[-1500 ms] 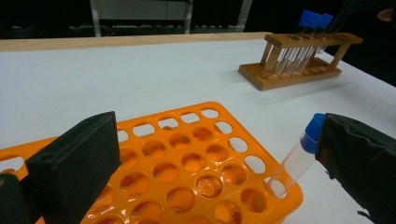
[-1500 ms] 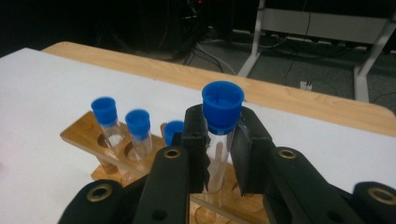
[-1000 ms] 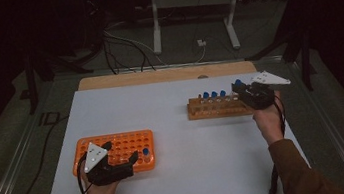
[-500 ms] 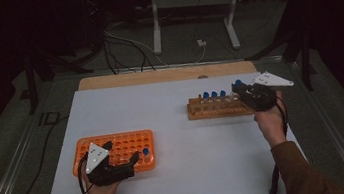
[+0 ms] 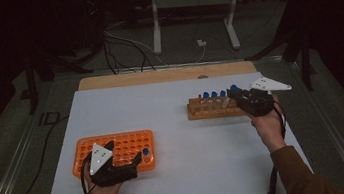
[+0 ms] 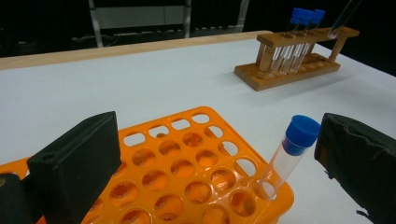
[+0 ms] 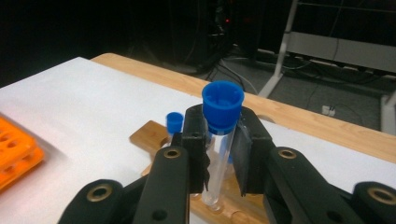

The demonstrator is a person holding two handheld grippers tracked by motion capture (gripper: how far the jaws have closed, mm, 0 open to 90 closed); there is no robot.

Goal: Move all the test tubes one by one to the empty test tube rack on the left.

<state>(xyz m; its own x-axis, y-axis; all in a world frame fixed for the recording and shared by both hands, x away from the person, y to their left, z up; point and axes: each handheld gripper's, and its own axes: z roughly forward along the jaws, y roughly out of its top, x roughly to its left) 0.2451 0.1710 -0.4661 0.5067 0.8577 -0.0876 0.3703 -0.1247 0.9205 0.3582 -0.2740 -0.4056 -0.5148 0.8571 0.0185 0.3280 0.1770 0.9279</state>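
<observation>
From above, I see my right claw (image 5: 238, 97) at the wooden rack's (image 5: 212, 109) right end, my left claw (image 5: 125, 159) over the orange rack (image 5: 116, 147). My left gripper view shows jaws apart around a blue-capped tube (image 6: 286, 156) standing in that orange rack (image 6: 187, 172). My right gripper view shows jaws clamped on another capped tube (image 7: 219, 140) above the wooden rack (image 7: 149, 135).

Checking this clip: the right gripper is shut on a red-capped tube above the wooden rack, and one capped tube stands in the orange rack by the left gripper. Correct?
Not quite: the cap is blue, not red. The right gripper view shows the right gripper shut on a blue-capped tube above the wooden rack. The rest holds: in the left gripper view one capped tube stands in the orange rack.
</observation>
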